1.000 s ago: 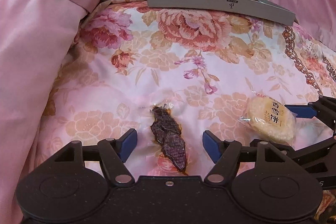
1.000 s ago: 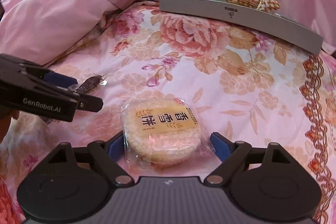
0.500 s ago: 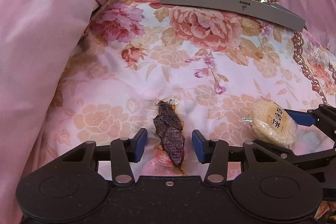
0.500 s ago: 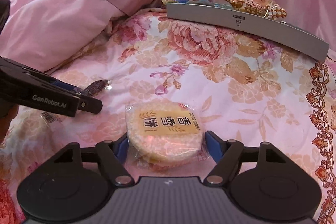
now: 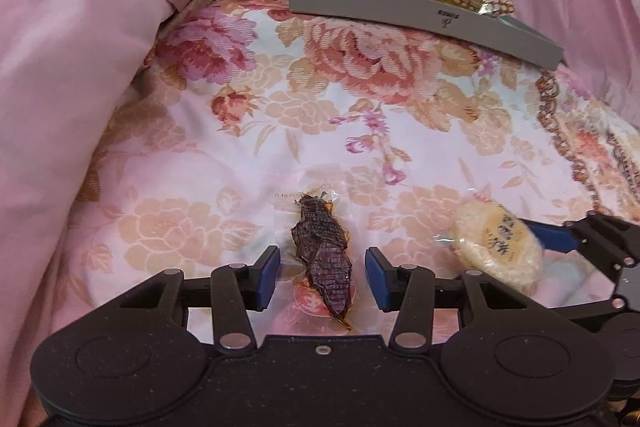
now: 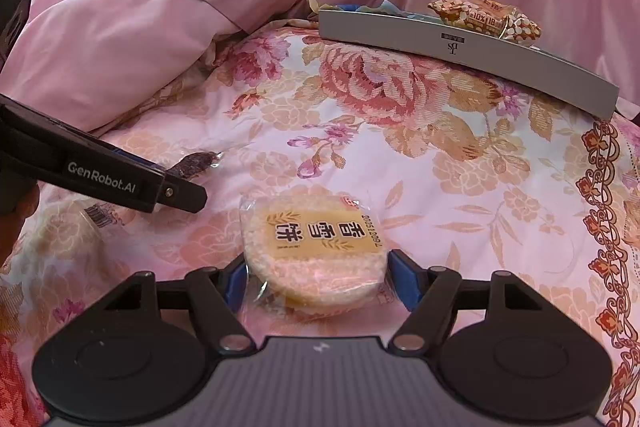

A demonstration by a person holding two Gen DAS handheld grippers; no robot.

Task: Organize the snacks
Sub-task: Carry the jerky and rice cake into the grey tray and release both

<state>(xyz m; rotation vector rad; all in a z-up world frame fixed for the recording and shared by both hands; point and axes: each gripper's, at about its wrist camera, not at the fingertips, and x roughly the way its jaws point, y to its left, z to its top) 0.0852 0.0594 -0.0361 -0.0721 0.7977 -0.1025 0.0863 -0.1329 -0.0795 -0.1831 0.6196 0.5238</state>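
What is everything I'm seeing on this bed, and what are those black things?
Rice cracker: one, pale yellow, clear wrapper, between the right tool's pads.
Dark snack: one, purple-brown, clear wrapper, on the bedspread between the left tool's pads, not gripped.
Box: one, grey, far end of the bed.
Speckled packet: one, gold-brown, on the box.
Bedspread: floral pink.
Duvet: plain pink, left.
Left tool: black, blue pads, open.
Right tool: black, blue pads, closed on the cracker.
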